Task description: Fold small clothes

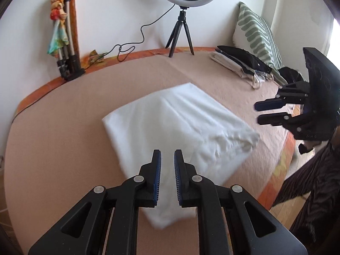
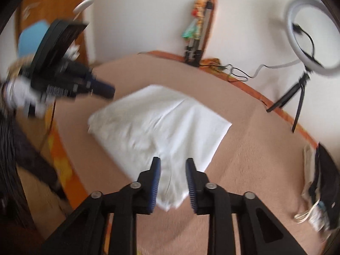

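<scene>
A white cloth (image 1: 170, 114), folded into a rough rectangle, lies flat on the tan bed cover (image 1: 63, 127). My left gripper (image 1: 167, 155) hovers over its near corner, jaws a narrow gap apart with nothing pinched between them. My right gripper (image 1: 257, 113) hangs at the bed's right edge, clear of the cloth, its two fingers apart and empty. In the right wrist view the right gripper (image 2: 173, 160) is open above a corner of the cloth (image 2: 159, 123). There the left gripper (image 2: 107, 91) sits blurred at the upper left, just off the cloth's edge.
A ring light on a small tripod (image 1: 180, 36) stands at the back with its cable trailing left. A striped pillow (image 1: 255, 31) and a stack of black and beige clothes (image 1: 240, 61) lie at the back right. A folded stand (image 1: 65, 42) leans on the wall. Wooden floor (image 1: 293, 208) borders the right.
</scene>
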Tool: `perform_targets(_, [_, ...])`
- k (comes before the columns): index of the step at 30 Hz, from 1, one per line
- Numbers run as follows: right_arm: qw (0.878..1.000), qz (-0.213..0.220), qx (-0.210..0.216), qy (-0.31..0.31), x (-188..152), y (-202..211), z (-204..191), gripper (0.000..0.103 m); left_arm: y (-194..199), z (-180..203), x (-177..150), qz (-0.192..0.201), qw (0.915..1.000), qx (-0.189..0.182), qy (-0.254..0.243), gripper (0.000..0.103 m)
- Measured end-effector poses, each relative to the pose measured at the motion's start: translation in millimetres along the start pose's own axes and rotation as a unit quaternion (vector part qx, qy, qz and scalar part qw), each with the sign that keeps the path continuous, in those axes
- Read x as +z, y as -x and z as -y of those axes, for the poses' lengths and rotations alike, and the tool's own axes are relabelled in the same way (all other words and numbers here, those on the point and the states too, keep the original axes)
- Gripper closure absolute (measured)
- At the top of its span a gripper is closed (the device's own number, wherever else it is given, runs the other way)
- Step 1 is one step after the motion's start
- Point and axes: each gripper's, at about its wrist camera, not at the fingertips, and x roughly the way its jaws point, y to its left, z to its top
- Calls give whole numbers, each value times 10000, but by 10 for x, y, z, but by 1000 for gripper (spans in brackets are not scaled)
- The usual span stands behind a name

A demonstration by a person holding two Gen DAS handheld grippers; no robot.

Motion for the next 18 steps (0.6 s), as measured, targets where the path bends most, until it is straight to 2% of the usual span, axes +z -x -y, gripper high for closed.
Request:
perform_targets(3, [9972,-182,121,-714,104,-265,134,83,-271,75,141,-141,9997,-179,-50,92])
perform_targets(7, [9950,-552,180,-812,75,-483,138,83,-582,206,89,-577,9976,-159,-357,92])
perform_targets(11, [9925,-940,370,-688,-126,-542,132,83,-541,327,-162,-807,9927,-30,-900,92])
perform_targets(15, [9904,-1181,501,-512,-339,-367,107,81,-307,175,-271,-864,9943,-287,-560,92])
perform_targets(17, [9913,-980,653,-584,-352,-173,201,71,-148,61,-284,-729,9960,-319,-399,92])
perform_targets(18, [9922,-876,647,-611,-346,-114,234,69,-89,-8,-268,-644,9971,-300,-276,92])
